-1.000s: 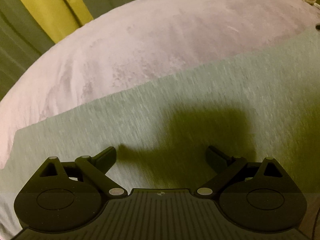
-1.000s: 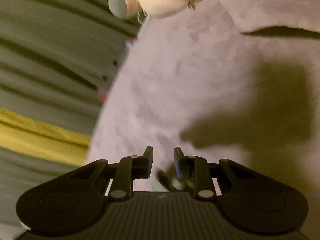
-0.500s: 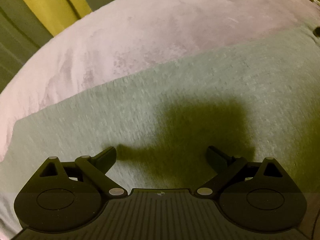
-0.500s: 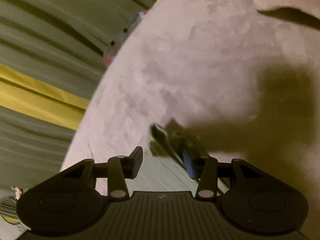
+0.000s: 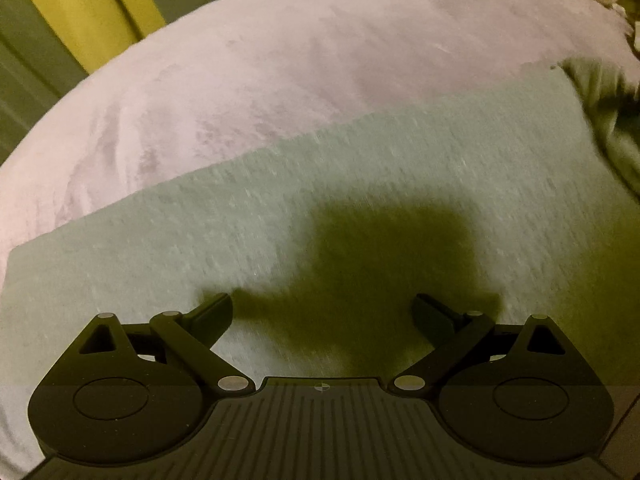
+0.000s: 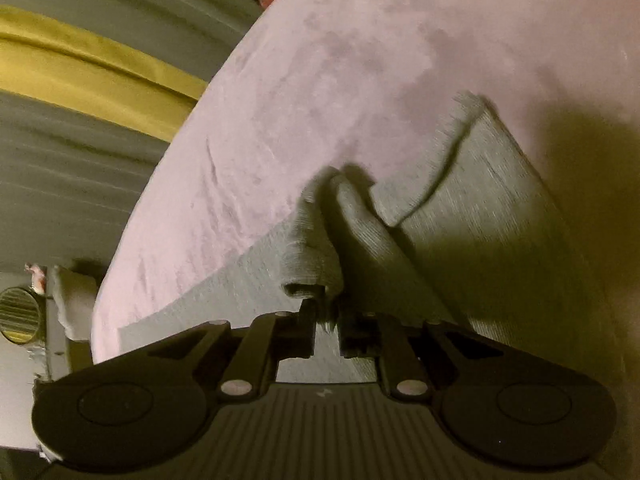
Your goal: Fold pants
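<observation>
Pants (image 6: 472, 216) bunched in right gripper (image 6: 326, 314) jaws on blanket (image 6: 320, 92)

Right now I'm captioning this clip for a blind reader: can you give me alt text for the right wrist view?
The right gripper is shut on a bunched edge of the gray pants, which lie on a pink blanket. A yellow and gray curtain hangs to the left.
</observation>
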Motion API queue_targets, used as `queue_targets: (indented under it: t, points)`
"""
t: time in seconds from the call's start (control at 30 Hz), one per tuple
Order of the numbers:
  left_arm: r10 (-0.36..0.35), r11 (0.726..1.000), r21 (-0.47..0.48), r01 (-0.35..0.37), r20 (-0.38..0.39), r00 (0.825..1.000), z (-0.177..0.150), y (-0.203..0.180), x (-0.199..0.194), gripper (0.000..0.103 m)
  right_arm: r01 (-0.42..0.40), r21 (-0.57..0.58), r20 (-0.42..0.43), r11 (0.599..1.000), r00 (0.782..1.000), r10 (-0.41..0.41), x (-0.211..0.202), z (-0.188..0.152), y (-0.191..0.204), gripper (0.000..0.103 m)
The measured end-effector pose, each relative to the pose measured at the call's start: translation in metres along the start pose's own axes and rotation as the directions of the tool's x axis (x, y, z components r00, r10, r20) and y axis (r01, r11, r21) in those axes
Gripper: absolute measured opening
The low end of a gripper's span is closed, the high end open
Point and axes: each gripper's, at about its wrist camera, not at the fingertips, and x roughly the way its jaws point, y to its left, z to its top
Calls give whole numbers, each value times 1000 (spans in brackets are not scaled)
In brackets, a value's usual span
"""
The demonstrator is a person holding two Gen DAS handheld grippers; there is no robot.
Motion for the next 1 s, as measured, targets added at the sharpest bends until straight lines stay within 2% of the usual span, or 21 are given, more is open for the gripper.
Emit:
queue_targets:
  t: [0.07,0.13,0.17,0.23,0.33,0.37,0.43,0.47,0.5,0.57,0.6,0.63,0.67,0.7,0.77,0.87,0.9,1.0]
  points:
    - [2,1000,-1,-2,-7,1000,-2,0,4,100,-55,85,94,995,994,47,-18,9,-15,23]
    - [-4,1000,-18,4,-11,1000,-3,2,6,100,-46,142,216,989,976,15,-40,20,-28,33]
    - [-8,1000,-26,7,-12,1000,-3,2,6,100,-28,170,263,985,965,-18,-48,27,-33,33]
    - [-8,1000,-29,7,-15,1000,-2,2,7,100,-1,191,266,982,963,-51,-49,41,-37,35]
    - [-4,1000,-14,4,-16,1000,-2,1,7,100,37,183,147,982,987,-64,-18,59,-33,34]
    - [-4,1000,-10,3,-15,1000,-2,1,6,100,31,178,137,984,989,-56,-7,65,-30,34]
    - [0,1000,-7,0,-20,1000,-1,2,6,100,26,133,169,991,984,-48,-1,72,-22,34]
    - [2,1000,-9,-2,-23,1000,-1,4,6,100,61,135,213,989,973,-89,-1,78,-21,32]
    - [3,1000,-11,-3,-21,1000,-1,5,5,100,117,159,242,980,958,-153,-3,79,-21,23]
    - [5,1000,-11,-5,-9,1000,0,6,1,100,105,202,290,974,943,-161,-10,79,-23,22]
    - [5,1000,-7,-5,-3,1000,1,7,-1,100,112,202,322,973,931,-174,-19,76,-22,32]
    - [6,1000,-5,-6,1,1000,1,7,-3,100,143,188,365,972,908,-204,-30,70,-19,44]
    - [7,1000,-4,-7,6,1000,1,7,-4,100,178,176,396,968,888,-235,-41,63,-17,70]
    - [3,1000,-4,-3,11,1000,2,7,-6,100,196,163,409,967,878,-247,-52,55,-19,84]
    - [-8,1000,-4,9,13,1000,1,5,-7,100,228,154,385,961,882,-271,-67,37,-31,84]
    - [-17,1000,4,17,0,1000,2,-3,-6,100,280,213,408,936,845,-345,-101,9,-54,84]
    - [-23,1000,5,23,-3,1000,3,-6,-6,100,274,238,398,932,848,-351,-110,0,-63,84]
    - [-58,998,6,58,3,998,7,-19,-11,100,239,256,297,937,903,-312,-107,-33,-79,86]
